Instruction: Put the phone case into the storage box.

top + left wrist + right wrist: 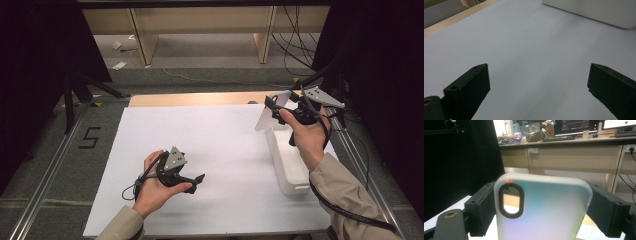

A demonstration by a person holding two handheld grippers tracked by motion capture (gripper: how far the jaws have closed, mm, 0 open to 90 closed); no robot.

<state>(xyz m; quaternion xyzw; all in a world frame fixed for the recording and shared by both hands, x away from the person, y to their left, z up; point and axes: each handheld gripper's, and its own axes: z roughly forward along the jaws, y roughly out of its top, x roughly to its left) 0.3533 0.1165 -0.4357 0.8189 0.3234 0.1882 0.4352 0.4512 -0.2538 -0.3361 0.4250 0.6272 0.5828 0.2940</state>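
The right gripper (276,106), raised at the far right of the table, clamps a translucent phone case (541,207) between its jaws, the case's oval camera cutout at its upper left in the right gripper view. Directly below sits a white bin (287,162) on the white table cover (210,145). At near left, the left gripper (198,181) rests low over the cover, jaws spread wide with nothing between them.

A frosted, translucent phone case (544,210) with a black-rimmed oval camera cutout stands upright, upper right of the high view.
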